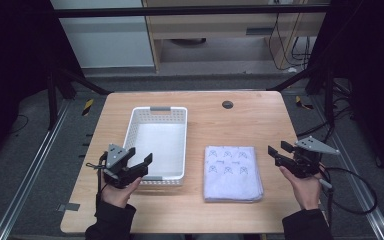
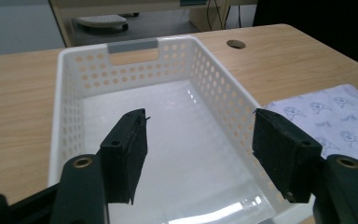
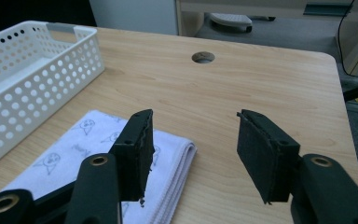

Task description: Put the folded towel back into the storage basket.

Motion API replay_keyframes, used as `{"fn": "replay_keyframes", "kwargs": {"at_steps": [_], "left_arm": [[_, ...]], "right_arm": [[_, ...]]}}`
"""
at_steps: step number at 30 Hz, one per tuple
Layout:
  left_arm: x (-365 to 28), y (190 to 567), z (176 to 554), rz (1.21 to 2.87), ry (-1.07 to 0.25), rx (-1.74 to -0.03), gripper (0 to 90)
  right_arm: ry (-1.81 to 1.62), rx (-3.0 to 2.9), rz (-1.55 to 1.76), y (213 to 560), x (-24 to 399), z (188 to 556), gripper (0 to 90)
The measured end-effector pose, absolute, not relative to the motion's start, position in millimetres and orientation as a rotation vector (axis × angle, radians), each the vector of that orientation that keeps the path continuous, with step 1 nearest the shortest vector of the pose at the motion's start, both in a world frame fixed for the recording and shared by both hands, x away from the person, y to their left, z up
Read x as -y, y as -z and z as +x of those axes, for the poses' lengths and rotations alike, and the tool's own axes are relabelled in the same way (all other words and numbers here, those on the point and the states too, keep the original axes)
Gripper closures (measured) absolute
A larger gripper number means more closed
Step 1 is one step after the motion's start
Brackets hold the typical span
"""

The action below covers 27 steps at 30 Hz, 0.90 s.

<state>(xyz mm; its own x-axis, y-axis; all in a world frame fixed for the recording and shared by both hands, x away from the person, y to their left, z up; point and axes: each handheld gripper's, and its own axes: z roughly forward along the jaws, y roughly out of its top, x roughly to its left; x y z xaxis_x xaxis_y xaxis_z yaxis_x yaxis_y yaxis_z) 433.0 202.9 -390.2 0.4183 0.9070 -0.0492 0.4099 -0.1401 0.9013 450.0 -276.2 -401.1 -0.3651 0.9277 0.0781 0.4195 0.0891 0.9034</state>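
A dim workshop with grey floor and a pale cabinet lies behind the wooden table (image 1: 240, 120), which has a round cable hole (image 1: 227, 104) near its far edge. On its left half stands the white perforated basket (image 1: 157, 142), empty, long axis running away from the person. Just right of it, apart from its wall, lies the folded cloth (image 1: 231, 172), pale lilac with small printed figures, flat and roughly square, folded edges stacked along its right side.

The right gripper (image 1: 275, 151) hovers just off the cloth's right edge, jaws spread wide and holding nothing; the cloth lies to its left, so this hand is judged nearer and better placed for the pick. The left gripper (image 1: 141, 161) hangs over the basket's near left corner, jaws likewise apart and empty.

In the right gripper view the cloth's near edge is hidden behind the left jaw, and how many layers it has is hard to tell.
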Motion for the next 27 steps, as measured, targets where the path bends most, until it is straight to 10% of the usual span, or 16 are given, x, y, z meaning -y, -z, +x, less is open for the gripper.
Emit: {"fn": "replay_keyframes", "kwargs": {"at_steps": [27], "left_arm": [[-89,406,434,1.864,-0.565,-0.999,35.8]], "right_arm": [[-1.232,-1.889,1.294,398,263,474,42.4]]}}
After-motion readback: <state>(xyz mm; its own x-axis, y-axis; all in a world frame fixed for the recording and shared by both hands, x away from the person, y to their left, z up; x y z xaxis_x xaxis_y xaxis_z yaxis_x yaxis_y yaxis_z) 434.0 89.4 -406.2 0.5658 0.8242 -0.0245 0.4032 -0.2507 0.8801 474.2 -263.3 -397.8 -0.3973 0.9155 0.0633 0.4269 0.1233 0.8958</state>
